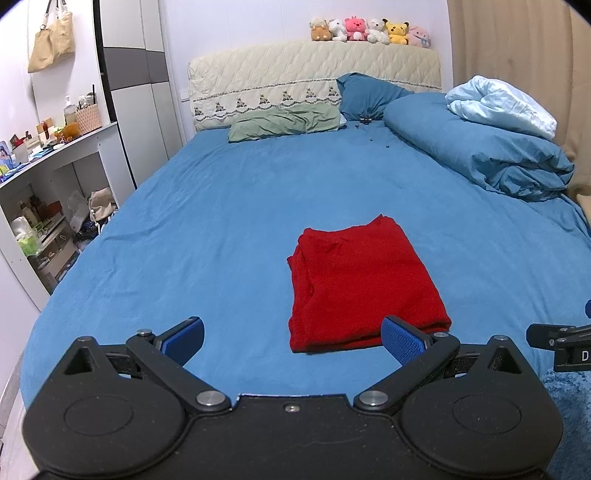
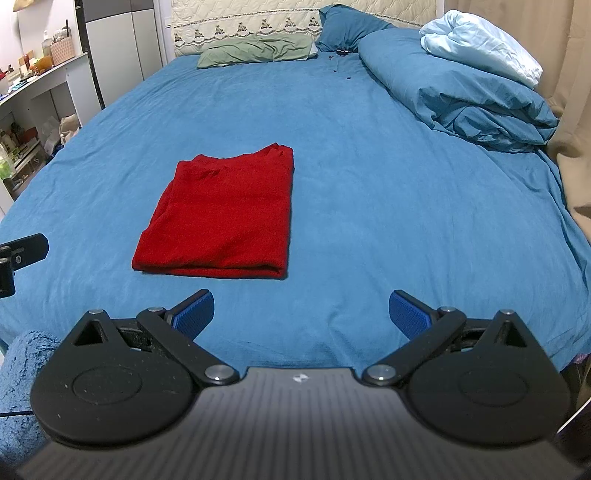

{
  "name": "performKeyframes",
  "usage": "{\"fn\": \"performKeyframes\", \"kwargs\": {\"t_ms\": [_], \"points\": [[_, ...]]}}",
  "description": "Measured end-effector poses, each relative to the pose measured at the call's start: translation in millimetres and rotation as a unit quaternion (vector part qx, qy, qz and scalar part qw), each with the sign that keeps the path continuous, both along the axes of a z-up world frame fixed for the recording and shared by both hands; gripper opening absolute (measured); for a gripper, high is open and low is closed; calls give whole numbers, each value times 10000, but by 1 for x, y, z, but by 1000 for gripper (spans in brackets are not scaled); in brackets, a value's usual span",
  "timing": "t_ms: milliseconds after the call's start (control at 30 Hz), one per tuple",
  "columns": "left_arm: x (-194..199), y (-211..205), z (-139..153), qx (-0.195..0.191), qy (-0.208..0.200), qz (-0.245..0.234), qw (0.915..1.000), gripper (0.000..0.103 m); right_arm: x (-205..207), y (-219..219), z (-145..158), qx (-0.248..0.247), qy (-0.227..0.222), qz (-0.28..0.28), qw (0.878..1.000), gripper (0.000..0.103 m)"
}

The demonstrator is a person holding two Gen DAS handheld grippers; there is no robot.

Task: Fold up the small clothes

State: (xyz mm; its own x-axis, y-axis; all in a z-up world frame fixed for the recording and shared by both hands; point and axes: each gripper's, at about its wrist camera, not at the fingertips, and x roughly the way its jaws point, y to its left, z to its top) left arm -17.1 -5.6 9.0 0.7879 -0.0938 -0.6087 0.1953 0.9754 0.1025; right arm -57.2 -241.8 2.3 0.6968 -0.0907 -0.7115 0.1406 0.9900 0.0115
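Both grippers, left (image 1: 293, 341) and right (image 2: 301, 315), hover spread and empty above the blue bedsheet (image 2: 369, 184). At eleven o'clock of the right one lies the red garment (image 2: 221, 214), apparently folded into a neat rectangle; little seems left.

A bed (image 1: 240, 206) with a blue sheet. At its head edge lie a green pillow (image 1: 284, 123) and a blue pillow (image 1: 364, 96). A bundled blue duvet (image 1: 480, 147) fills the far right corner. Plush toys (image 1: 369, 31) line the headboard (image 1: 295, 70).
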Motion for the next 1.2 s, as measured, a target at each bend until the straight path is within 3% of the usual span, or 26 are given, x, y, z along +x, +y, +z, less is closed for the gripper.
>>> {"fn": "performKeyframes", "kwargs": {"t_ms": [1200], "points": [[-1, -10, 3, 33, -41, -12, 10000, 103, -5, 4, 4, -43, -26, -17, 10000, 103]]}}
